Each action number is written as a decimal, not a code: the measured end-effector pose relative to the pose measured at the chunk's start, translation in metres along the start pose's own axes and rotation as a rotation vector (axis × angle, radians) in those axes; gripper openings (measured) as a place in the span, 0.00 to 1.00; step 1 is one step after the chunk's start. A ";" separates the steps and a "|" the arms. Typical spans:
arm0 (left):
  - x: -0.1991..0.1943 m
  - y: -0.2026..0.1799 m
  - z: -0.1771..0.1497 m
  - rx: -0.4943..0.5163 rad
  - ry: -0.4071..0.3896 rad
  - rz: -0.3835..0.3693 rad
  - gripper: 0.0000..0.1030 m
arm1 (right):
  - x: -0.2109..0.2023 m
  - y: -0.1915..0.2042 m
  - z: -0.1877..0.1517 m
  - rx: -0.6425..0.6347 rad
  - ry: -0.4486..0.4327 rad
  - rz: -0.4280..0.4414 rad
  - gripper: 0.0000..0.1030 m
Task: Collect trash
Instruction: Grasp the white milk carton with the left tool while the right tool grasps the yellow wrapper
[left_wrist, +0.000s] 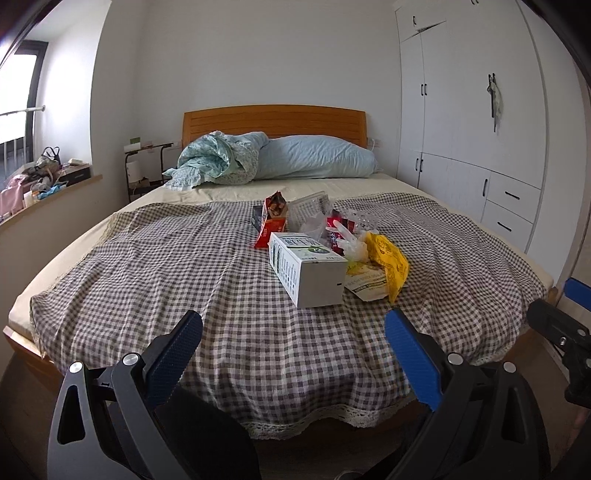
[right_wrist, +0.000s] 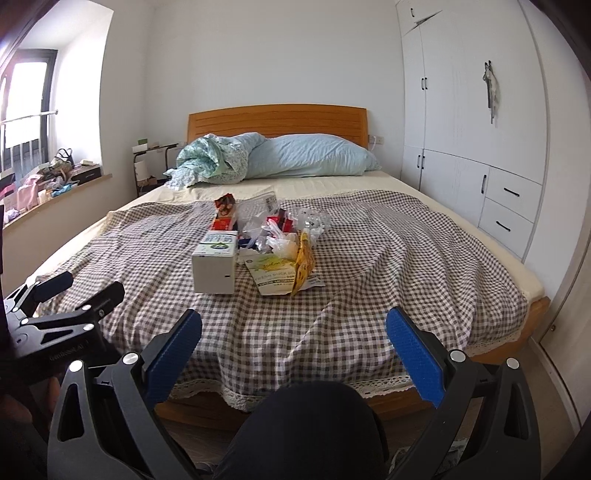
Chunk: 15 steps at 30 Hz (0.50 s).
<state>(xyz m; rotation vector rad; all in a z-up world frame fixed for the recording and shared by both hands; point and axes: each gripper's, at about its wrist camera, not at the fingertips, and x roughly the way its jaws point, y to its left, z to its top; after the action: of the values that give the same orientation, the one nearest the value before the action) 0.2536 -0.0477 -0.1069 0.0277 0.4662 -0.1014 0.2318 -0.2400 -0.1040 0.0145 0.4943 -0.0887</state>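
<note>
flat paper packet (right_wrist: 275, 275): "FRESH DUCK" readable in green caps, rest cut off by the yellow wrapper (right_wrist: 303, 264)
white carton (right_wrist: 215, 267): green lettering and a round green logo on top, too blurry to read
white carton side panel (left_wrist: 286, 267): rows of tiny print, unreadable
red snack bag (left_wrist: 272, 221): print too small to read
</note>
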 end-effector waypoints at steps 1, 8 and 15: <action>0.015 -0.004 0.001 -0.009 0.011 0.040 0.93 | 0.007 -0.001 0.003 0.002 0.003 -0.023 0.94; 0.104 -0.026 0.004 -0.095 0.087 0.083 0.93 | 0.050 -0.020 0.023 0.078 0.023 -0.067 0.94; 0.181 -0.065 0.016 0.025 0.152 0.065 0.93 | 0.092 -0.038 0.042 0.202 0.052 -0.079 0.94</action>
<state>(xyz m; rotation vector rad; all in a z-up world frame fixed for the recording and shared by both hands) 0.4147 -0.1294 -0.1741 0.0752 0.6150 -0.0414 0.3294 -0.2867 -0.1102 0.1955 0.5364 -0.2157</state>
